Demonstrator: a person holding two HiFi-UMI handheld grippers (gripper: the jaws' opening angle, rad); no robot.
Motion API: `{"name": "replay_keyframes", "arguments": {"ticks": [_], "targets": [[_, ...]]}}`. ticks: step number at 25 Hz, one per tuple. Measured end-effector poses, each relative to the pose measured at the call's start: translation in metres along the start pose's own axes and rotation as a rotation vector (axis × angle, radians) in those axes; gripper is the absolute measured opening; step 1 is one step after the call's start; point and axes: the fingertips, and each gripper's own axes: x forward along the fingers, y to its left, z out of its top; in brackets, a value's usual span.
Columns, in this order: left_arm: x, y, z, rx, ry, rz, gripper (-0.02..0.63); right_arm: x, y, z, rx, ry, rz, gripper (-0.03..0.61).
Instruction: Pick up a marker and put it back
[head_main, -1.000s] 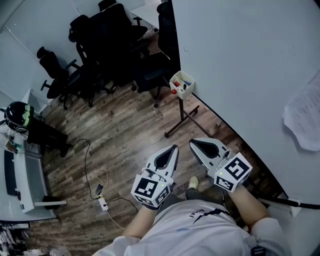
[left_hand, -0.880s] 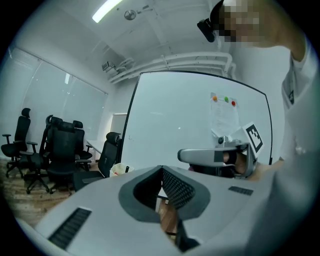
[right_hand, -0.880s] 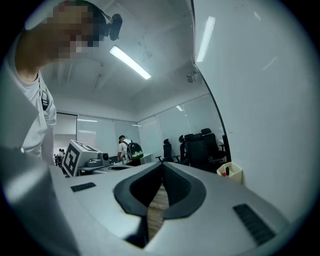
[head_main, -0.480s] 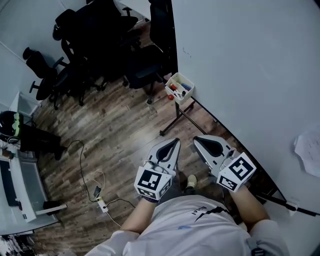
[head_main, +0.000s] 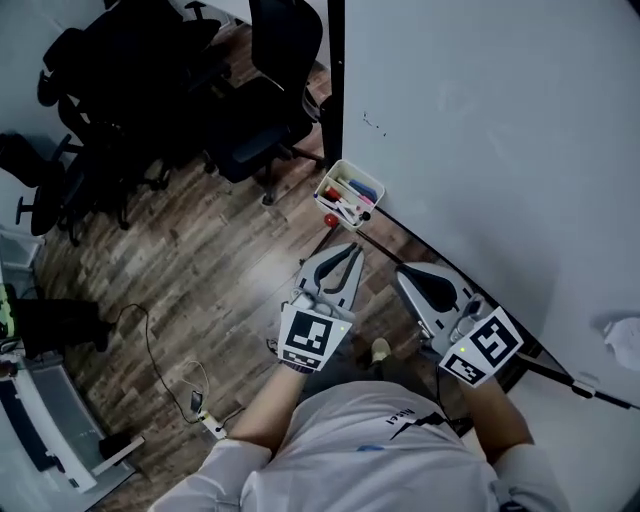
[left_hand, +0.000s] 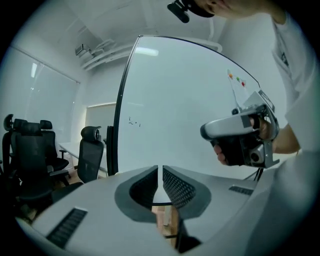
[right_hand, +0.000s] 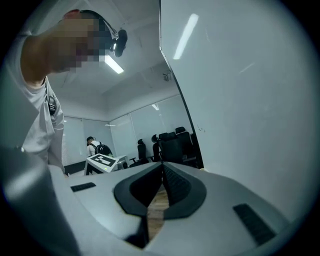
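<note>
Tray (head_main: 322, 193) w/ markers (head_main: 352, 191) sat at 12 o'clock from L gripper (head_main: 348, 252), near; R gripper (head_main: 412, 274) farther, tray at its 11. Both jaw pairs together, nothing btwn. Marker axes unclear.

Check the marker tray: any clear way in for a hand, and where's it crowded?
Clear: bare wood floor between the office chairs and the left gripper, and the blank whiteboard face above the tray. Crowded: the tray itself, full of markers, and the cable lower left.

floor (head_main: 200, 285): wood planks | chairs (head_main: 255, 115): black (clustered together) | whiteboard (head_main: 480, 130): white
</note>
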Motion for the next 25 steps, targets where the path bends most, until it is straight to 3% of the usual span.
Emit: {"name": "replay_keyframes", "arguments": {"ticks": [5, 14, 20, 22, 25], "targets": [[0.039, 0.023, -0.023, 0.075, 0.021, -0.064, 0.126, 0.014, -0.026, -0.011, 0.037, 0.015, -0.076, 0.014], [0.083, 0.027, -0.060, 0.196, 0.057, -0.145, 0.132, 0.024, -0.049, -0.024, 0.065, 0.039, -0.153, 0.014], [0.096, 0.028, -0.073, 0.208, 0.079, -0.155, 0.130, 0.024, -0.059, -0.032, 0.083, 0.058, -0.183, 0.014], [0.097, 0.029, -0.074, 0.201, 0.079, -0.150, 0.094, 0.024, -0.061, -0.033, 0.084, 0.061, -0.187, 0.014], [0.096, 0.031, -0.074, 0.195, 0.075, -0.144, 0.092, 0.023, -0.062, -0.033, 0.084, 0.063, -0.189, 0.014]]}}
